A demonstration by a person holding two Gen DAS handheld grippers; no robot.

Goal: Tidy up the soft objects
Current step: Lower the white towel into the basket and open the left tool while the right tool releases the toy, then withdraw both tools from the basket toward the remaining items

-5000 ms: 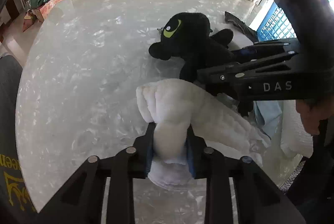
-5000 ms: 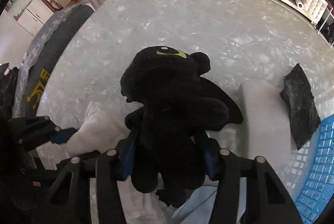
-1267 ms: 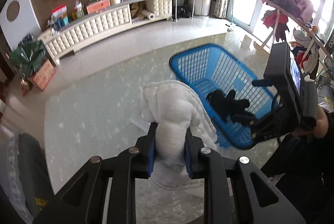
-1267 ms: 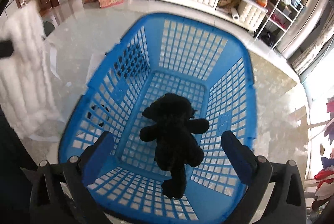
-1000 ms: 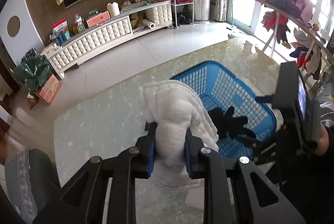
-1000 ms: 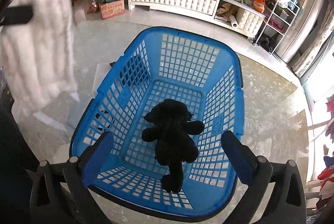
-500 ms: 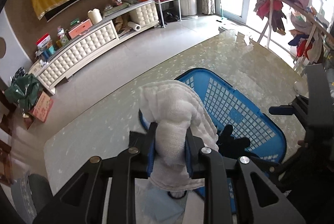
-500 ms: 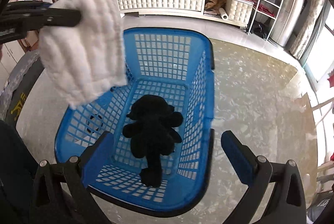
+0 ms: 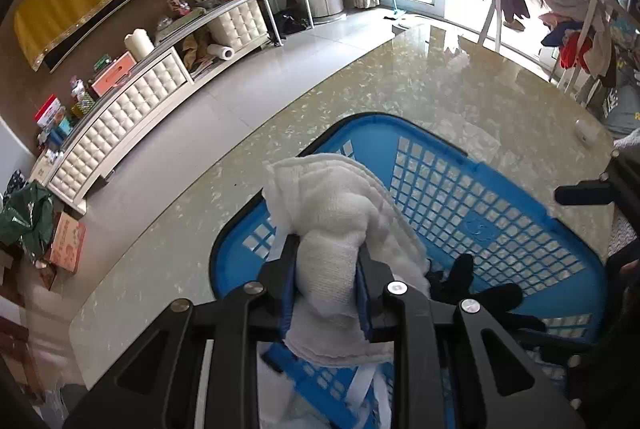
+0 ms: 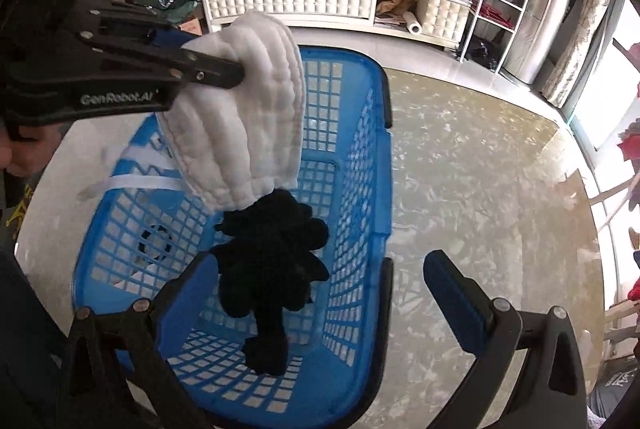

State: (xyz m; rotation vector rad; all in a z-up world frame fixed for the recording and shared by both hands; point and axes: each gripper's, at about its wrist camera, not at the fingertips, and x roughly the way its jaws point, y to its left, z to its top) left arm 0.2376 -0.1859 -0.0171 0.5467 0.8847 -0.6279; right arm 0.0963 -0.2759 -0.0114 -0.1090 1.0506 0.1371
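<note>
Left gripper (image 9: 326,285): clenched on white towel (image 10: 244,109)
Right gripper (image 10: 316,303): released
Below left jaws: black plush toy (image 10: 272,261) in blue basket (image 10: 356,189)

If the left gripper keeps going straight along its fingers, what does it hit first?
Likely the blue basket: the left gripper, shut on the white towel, points down into it. Black plush toy lies just below the hanging towel, so contact there is possible; depth unclear.
</note>
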